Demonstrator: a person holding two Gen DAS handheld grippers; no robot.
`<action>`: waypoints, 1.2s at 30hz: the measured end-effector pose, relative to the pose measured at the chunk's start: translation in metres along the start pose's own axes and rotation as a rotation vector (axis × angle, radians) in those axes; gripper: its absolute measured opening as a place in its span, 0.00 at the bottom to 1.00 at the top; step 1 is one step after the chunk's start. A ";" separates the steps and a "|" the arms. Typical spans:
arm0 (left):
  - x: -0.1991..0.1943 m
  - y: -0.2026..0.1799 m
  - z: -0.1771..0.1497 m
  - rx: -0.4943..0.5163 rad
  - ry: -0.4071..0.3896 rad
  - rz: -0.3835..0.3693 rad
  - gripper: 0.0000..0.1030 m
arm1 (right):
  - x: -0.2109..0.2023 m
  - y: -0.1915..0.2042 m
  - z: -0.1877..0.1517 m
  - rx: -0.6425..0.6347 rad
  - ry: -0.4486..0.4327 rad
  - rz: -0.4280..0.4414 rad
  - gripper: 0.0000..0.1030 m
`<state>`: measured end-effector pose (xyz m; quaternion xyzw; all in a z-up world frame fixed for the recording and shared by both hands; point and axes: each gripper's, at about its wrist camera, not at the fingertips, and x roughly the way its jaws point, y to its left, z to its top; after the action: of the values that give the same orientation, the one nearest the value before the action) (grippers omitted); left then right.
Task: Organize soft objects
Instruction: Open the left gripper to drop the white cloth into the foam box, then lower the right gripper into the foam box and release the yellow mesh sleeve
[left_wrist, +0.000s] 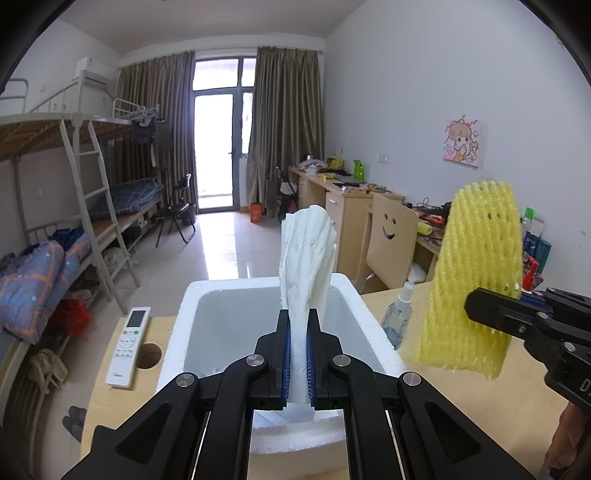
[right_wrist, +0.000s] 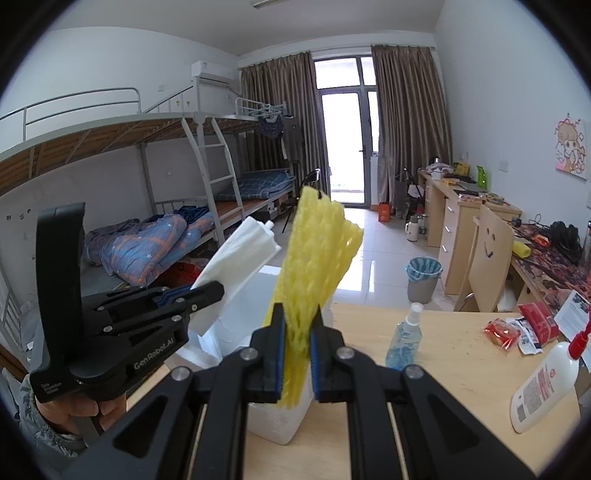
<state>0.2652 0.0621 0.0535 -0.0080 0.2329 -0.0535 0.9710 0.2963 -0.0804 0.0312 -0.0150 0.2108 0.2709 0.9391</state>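
My left gripper (left_wrist: 298, 354) is shut on a white foam wrap (left_wrist: 306, 258) and holds it upright over the open white styrofoam box (left_wrist: 184, 317). My right gripper (right_wrist: 297, 354) is shut on a yellow foam fruit net (right_wrist: 314, 258) that stands up between its jaws, above the box's near right corner (right_wrist: 273, 424). In the left wrist view the yellow net (left_wrist: 476, 273) hangs to the right of the box, held by the right gripper (left_wrist: 480, 308). In the right wrist view the left gripper (right_wrist: 205, 291) holds the white wrap (right_wrist: 240, 258) to the left.
A white remote (left_wrist: 127, 345) lies left of the box beside a round hole (left_wrist: 149, 355) in the wooden table. A blue spray bottle (right_wrist: 404, 338) stands right of the box. A white lotion bottle (right_wrist: 543, 387) and red snack packets (right_wrist: 517, 328) lie at the right.
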 end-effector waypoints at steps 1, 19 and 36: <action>0.001 0.000 0.001 -0.003 0.002 0.003 0.07 | -0.001 -0.002 -0.001 -0.001 0.000 0.000 0.14; -0.003 0.001 0.000 -0.002 -0.053 0.071 0.99 | -0.006 -0.003 -0.001 0.008 -0.008 -0.009 0.14; -0.021 0.018 -0.010 -0.008 -0.061 0.127 0.99 | 0.006 0.014 0.006 -0.024 0.001 0.026 0.14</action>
<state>0.2443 0.0822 0.0537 0.0011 0.2034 0.0095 0.9790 0.2959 -0.0644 0.0359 -0.0234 0.2081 0.2854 0.9353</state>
